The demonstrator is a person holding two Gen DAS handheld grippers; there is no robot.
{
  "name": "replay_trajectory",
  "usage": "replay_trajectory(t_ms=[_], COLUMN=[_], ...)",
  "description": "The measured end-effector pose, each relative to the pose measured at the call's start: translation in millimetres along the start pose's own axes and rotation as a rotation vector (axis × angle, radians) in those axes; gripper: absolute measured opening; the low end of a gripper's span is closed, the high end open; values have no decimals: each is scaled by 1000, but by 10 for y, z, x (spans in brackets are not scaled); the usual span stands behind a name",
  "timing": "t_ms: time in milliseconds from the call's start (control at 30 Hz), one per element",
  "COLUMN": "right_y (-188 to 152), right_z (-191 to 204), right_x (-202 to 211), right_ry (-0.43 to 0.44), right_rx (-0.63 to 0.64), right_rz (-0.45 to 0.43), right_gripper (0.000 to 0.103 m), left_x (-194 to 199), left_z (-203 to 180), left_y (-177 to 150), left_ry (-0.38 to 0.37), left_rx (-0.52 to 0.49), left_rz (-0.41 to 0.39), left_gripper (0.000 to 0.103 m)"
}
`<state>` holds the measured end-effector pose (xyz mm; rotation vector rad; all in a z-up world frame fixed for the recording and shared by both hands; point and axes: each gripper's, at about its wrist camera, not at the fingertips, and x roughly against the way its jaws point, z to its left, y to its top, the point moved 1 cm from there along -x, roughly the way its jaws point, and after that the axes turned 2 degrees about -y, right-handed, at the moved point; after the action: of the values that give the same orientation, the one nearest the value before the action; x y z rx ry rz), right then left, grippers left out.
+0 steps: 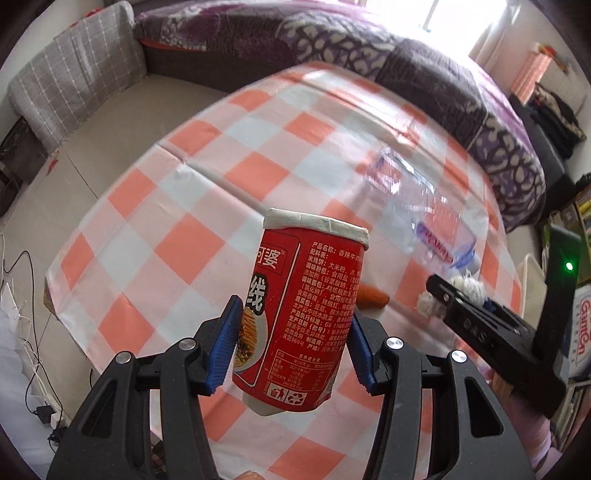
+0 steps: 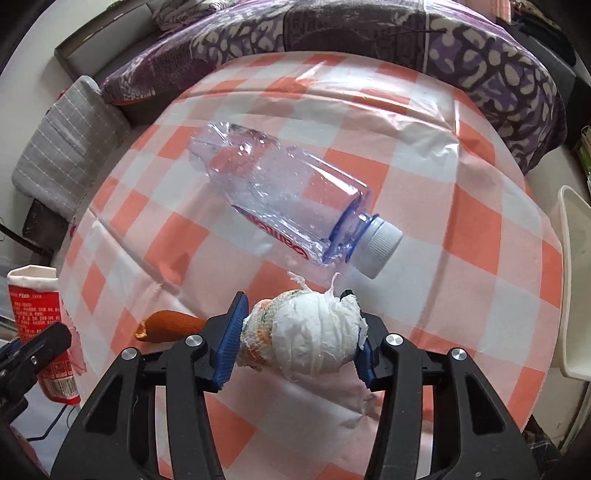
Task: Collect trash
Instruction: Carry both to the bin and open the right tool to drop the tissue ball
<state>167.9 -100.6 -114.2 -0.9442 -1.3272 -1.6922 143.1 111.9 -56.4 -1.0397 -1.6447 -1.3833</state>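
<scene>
The left hand-held gripper (image 1: 291, 347) is pinching the light, crushable noodle cup (image 1: 299, 310) mid-body; the right hand-held gripper (image 2: 299, 339) is squeezing a soft paper wad (image 2: 306, 332) near the bottle (image 2: 288, 195).

Each fisheye view looks forward and down from close above the checked tablecloth (image 1: 207, 206), its own fingers filling the lower frame. Both share the clear bottle (image 2: 280, 195) and purple bedding (image 2: 369, 33) along the top.
</scene>
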Motion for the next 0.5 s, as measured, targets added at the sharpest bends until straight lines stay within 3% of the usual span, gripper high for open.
replay_trajectory(t_ms=[233, 500], right_y=[118, 207], right_z=[13, -102], right_x=[509, 927], right_ry=[69, 7], right_rx=[0, 22], right_rz=[-173, -353], right_gripper=[49, 49], left_x=[299, 431], left_z=[-80, -333], left_y=[137, 218], left_ry=[18, 56], left_rx=[18, 7], left_rz=[-164, -279], left_gripper=[53, 54])
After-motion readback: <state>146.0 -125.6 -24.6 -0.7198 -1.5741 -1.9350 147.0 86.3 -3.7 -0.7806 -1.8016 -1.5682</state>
